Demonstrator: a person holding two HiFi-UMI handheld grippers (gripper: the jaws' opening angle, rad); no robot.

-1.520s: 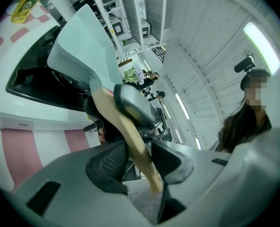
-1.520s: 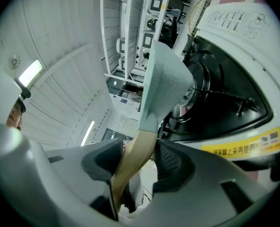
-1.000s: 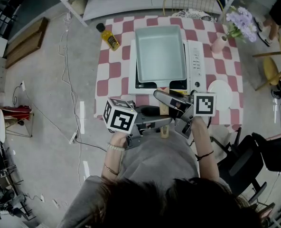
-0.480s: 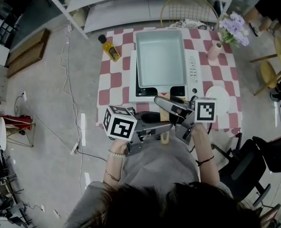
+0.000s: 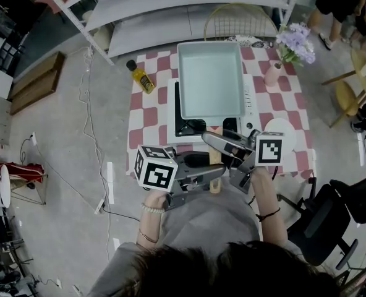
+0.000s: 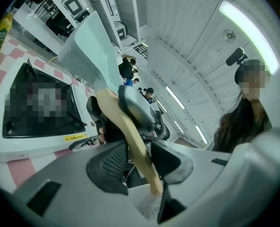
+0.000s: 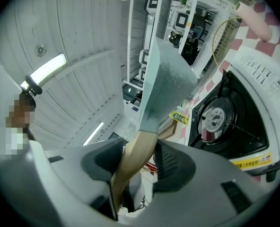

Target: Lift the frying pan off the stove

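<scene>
A square pale-blue frying pan [image 5: 210, 79] hangs above the white tabletop stove [image 5: 252, 98], with the black burner [image 5: 192, 127] showing under its near edge. Its wooden handle [image 5: 214, 181] points toward me. My left gripper [image 5: 211, 172] is shut on the handle near its end, and my right gripper [image 5: 225, 145] is shut on it closer to the pan. In the left gripper view the handle [image 6: 130, 136] runs between the pads up to the pan [image 6: 85, 41]. The right gripper view shows the handle [image 7: 133, 162] clamped, the pan [image 7: 166, 84] raised and the burner [image 7: 215, 119] bare.
The stove stands on a red-and-white checkered table [image 5: 149, 110]. A yellow oil bottle [image 5: 141, 77] is at the back left, a pink vase with purple flowers [image 5: 273, 74] at the back right, and a white plate [image 5: 282, 129] right of the stove. A black chair [image 5: 319, 209] stands to my right.
The pan has come up off the stove, and more of the black burner shows beneath its near edge. Both grippers keep their hold on the handle.
</scene>
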